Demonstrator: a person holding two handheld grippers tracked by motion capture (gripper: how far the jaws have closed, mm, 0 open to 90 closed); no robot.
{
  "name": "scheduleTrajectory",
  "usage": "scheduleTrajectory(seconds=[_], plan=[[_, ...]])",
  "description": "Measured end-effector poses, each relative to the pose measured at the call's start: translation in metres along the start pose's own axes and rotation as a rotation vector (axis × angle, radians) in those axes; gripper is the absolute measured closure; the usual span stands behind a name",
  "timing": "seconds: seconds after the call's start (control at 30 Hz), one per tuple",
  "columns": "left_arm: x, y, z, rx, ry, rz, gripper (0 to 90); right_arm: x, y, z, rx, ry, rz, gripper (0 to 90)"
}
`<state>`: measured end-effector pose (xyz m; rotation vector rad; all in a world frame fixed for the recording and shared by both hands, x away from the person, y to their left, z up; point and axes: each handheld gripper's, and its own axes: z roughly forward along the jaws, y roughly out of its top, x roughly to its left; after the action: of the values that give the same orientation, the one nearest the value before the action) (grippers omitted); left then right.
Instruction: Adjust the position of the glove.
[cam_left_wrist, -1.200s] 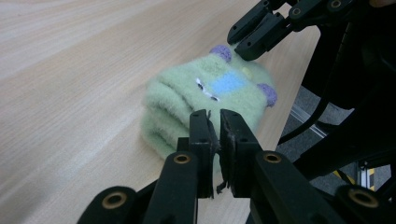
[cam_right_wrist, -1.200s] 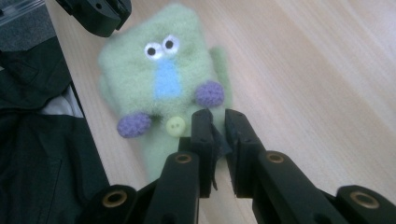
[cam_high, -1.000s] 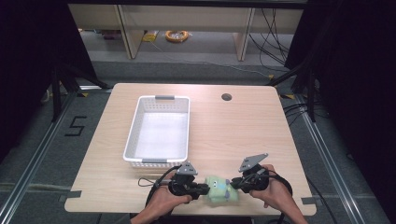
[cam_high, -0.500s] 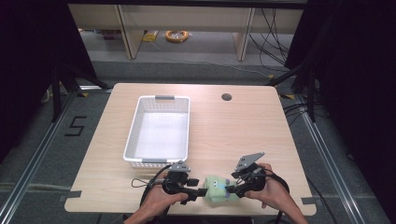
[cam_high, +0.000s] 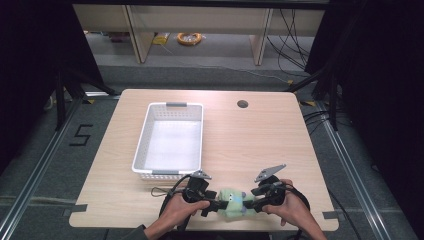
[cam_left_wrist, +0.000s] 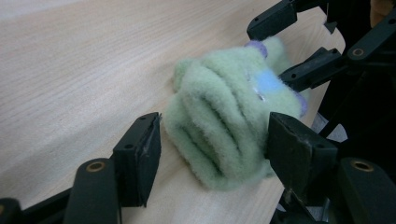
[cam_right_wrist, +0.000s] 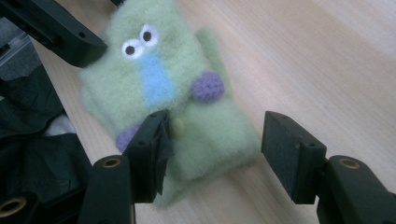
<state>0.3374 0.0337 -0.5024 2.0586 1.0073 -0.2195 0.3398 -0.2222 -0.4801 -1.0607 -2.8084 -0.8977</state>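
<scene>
Green fuzzy toy (cam_high: 234, 202), unlabelled, between released left hand-held gripper (cam_high: 216, 204) and right hand-held gripper (cam_high: 251, 204).

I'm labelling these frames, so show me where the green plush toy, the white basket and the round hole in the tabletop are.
green plush toy (cam_right_wrist: 154, 88), right gripper view, on the blue patch below its eyes.
white basket (cam_high: 176, 105), high view, on the grey handle of its far rim.
round hole (cam_high: 242, 104), high view, on its dark middle.

pale green plush toy (cam_right_wrist: 163, 107), white basket (cam_high: 170, 142)
</scene>
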Motion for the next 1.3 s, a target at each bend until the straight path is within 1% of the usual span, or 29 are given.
scheduleTrajectory(seconds=[0.03, 0.07, 0.1, 0.13, 0.17, 0.23, 0.37, 0.43, 0.47, 0.5, 0.53, 0.57, 0.6, 0.63, 0.67, 0.7, 0.73, 0.8, 0.83, 0.87, 0.9, 0.93, 0.97, 1.0, 1.03, 1.1, 1.2, 1.27, 1.3], plan=[[0.0, 0.0, 0.001, 0.013, 0.001, 0.01, 36.1, 0.0, 0.0, 0.001, 0.007, -0.001, 0.015, 43.1], [0.0, -0.001, 0.003, 0.011, -0.006, 0.004, 36.4, 0.0, 0.0, 0.002, 0.009, -0.001, 0.027, 43.1], [0.0, -0.002, 0.004, 0.023, -0.014, 0.002, 36.2, -0.001, -0.001, 0.002, 0.006, 0.008, 0.025, 43.0], [0.001, -0.002, 0.005, 0.03, -0.02, -0.009, 36.0, -0.002, -0.001, 0.003, 0.0, 0.009, 0.035, 43.1], [0.001, -0.003, 0.006, 0.02, -0.027, -0.026, 37.0, -0.002, -0.002, 0.004, -0.002, 0.013, 0.04, 43.1], [0.002, -0.003, 0.006, 0.021, -0.029, -0.019, 37.8, -0.003, -0.003, 0.005, 0.002, 0.018, 0.057, 43.0], [0.001, -0.005, 0.01, -0.002, -0.06, -0.023, 42.9, -0.008, -0.007, 0.007, -0.007, 0.049, 0.109, 43.1], [0.001, -0.006, 0.011, -0.004, -0.073, -0.028, 45.9, -0.01, -0.009, 0.007, -0.021, 0.059, 0.104, 43.7], [0.0, -0.006, 0.01, 0.012, -0.059, -0.024, 47.9, -0.01, -0.009, 0.007, -0.022, 0.057, 0.106, 43.8], [0.0, -0.006, 0.01, 0.012, -0.063, -0.027, 50.2, -0.009, -0.009, 0.007, -0.021, 0.053, 0.112, 44.6], [0.001, -0.007, 0.012, -0.001, -0.079, -0.03, 51.7, -0.008, -0.009, 0.008, -0.031, 0.055, 0.108, 46.2], [0.002, -0.007, 0.011, -0.001, -0.08, -0.028, 53.1, -0.008, -0.009, 0.008, -0.027, 0.062, 0.103, 48.5], [0.001, -0.007, 0.01, 0.003, -0.069, -0.022, 55.2, -0.007, -0.01, 0.008, -0.022, 0.072, 0.112, 51.8], [0.001, -0.007, 0.011, -0.019, -0.096, -0.016, 57.4, -0.006, -0.01, 0.008, -0.002, 0.063, 0.144, 53.6], [0.0, -0.007, 0.009, -0.014, -0.075, -0.003, 59.4, -0.008, -0.011, 0.01, -0.03, 0.088, 0.108, 55.1], [-0.001, -0.007, 0.01, -0.026, -0.085, 0.009, 61.1, -0.009, -0.011, 0.01, -0.036, 0.098, 0.102, 56.4], [-0.002, -0.007, 0.009, -0.029, -0.084, 0.022, 62.7, -0.008, -0.011, 0.009, -0.038, 0.096, 0.1, 57.5], [-0.005, -0.008, 0.009, -0.043, -0.065, 0.04, 65.0, -0.005, -0.011, 0.008, -0.048, 0.081, 0.08, 59.7], [-0.005, -0.007, 0.006, -0.009, -0.049, 0.055, 65.6, -0.004, -0.011, 0.008, -0.047, 0.076, 0.068, 60.4], [-0.004, -0.008, 0.008, -0.029, -0.069, 0.051, 66.1, -0.002, -0.01, 0.007, -0.045, 0.074, 0.071, 61.1], [-0.004, -0.008, 0.008, -0.034, -0.08, 0.05, 66.6, -0.002, -0.01, 0.007, -0.049, 0.064, 0.061, 61.7], [-0.005, -0.008, 0.008, -0.037, -0.068, 0.047, 67.1, -0.001, -0.011, 0.007, -0.056, 0.062, 0.054, 62.4], [-0.004, -0.007, 0.005, -0.008, -0.056, 0.056, 67.7, 0.0, -0.011, 0.006, -0.053, 0.068, 0.057, 63.2], [-0.003, -0.008, 0.006, -0.037, -0.083, 0.05, 68.4, -0.001, -0.011, 0.005, -0.056, 0.063, 0.048, 63.8], [-0.003, -0.007, 0.006, -0.043, -0.093, 0.062, 68.9, 0.001, -0.011, 0.004, -0.056, 0.07, 0.057, 64.4], [-0.004, -0.007, 0.005, -0.042, -0.095, 0.07, 69.7, 0.0, -0.011, 0.003, -0.061, 0.065, 0.036, 65.3], [-0.003, -0.007, 0.004, -0.043, -0.106, 0.071, 70.3, 0.0, -0.012, 0.002, -0.071, 0.069, 0.032, 66.0], [-0.004, -0.007, 0.003, -0.052, -0.088, 0.071, 70.4, 0.001, -0.012, 0.001, -0.075, 0.071, 0.031, 66.5], [-0.003, -0.007, 0.002, -0.05, -0.106, 0.072, 70.4, 0.002, -0.012, 0.001, -0.076, 0.075, 0.035, 66.9]])
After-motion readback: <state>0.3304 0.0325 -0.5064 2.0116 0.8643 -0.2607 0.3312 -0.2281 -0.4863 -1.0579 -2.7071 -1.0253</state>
